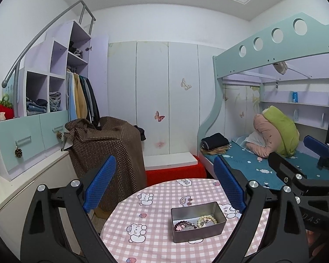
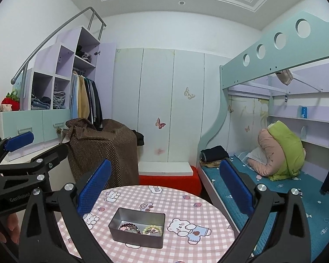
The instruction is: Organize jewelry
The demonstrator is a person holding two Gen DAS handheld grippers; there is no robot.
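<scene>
A grey metal tin point(image 1: 197, 231) stands on the round table with a pink checked cloth point(image 1: 155, 208). It holds a dark purple bead bracelet point(image 1: 184, 226) and a pale cream-green bead bracelet point(image 1: 207, 221). The tin point(image 2: 140, 240), purple bracelet point(image 2: 129, 228) and pale bracelet point(image 2: 152, 229) also show in the right wrist view. My left gripper point(image 1: 164, 184) is open and empty, raised above the table behind the tin. My right gripper point(image 2: 164, 189) is open and empty, also above the table. Each gripper shows at the edge of the other's view.
A brown dotted cloth covers a box point(image 1: 107, 149) left of the table. A red block with a white board point(image 1: 175, 166) lies behind it. A bunk bed with pillows point(image 1: 274, 135) stands at the right, a wardrobe point(image 1: 164, 92) at the back.
</scene>
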